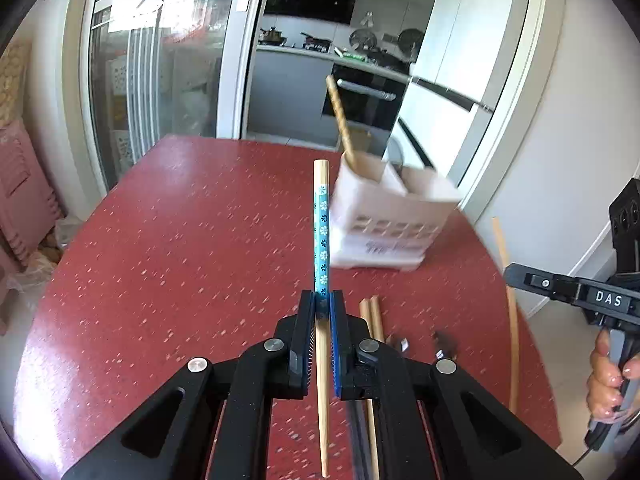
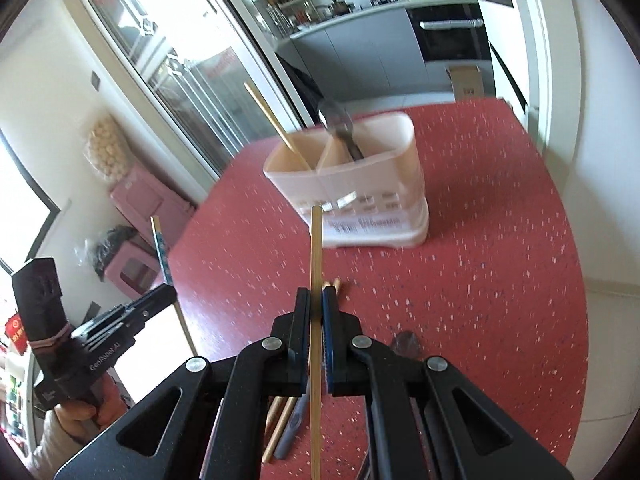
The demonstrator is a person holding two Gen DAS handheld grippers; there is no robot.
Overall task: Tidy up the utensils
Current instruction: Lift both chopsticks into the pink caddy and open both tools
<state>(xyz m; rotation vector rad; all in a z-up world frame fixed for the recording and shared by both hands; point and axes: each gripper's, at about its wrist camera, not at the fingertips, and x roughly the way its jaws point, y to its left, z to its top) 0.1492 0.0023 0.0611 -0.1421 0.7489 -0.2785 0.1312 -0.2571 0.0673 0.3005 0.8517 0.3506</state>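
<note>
left tool [image 1: 322, 304]: closed tight on a blue-patterned chopstick [image 1: 321, 236], pads pressing its sides; held above the desk, aimed down and toward the caddy
blue-patterned chopstick: thick end with blue flowered wrap sticks out ahead of the pads, thin bare end runs back under the tool; seen from the right wrist view as a tilted stick at the far left [image 2: 162, 248]
right tool [image 2: 316, 308]: clamped on a plain chopstick [image 2: 316, 248], jaws nearly together; also off the desk, pointing down toward the caddy
plain chopstick: bare pale wood, square end ahead of the pads, rest runs back below the tool; in the left wrist view it shows as a long pale stick at right [image 1: 511, 320]
hands: a hand [image 1: 608, 380] grips the right tool's handle in left view; another hand [image 2: 80, 412] holds the left tool's handle in right view
caddy [image 2: 360, 200]: white plastic utensil holder with dividers, upright on the desk, ahead of both tools, blurred
in caddy: one wooden chopstick [image 2: 272, 120] leaning in the left compartment; a metal spoon [image 2: 340, 128] in the middle one
desk [image 1: 180, 240]: red with pale speckles
loose on desk: two wooden chopsticks [image 1: 372, 316] side by side under the tools, beside them a grey-handled utensil [image 2: 294, 428], kind unclear
dark small item [image 2: 405, 342]: on desk right of the right tool, too blurred to tell
</note>
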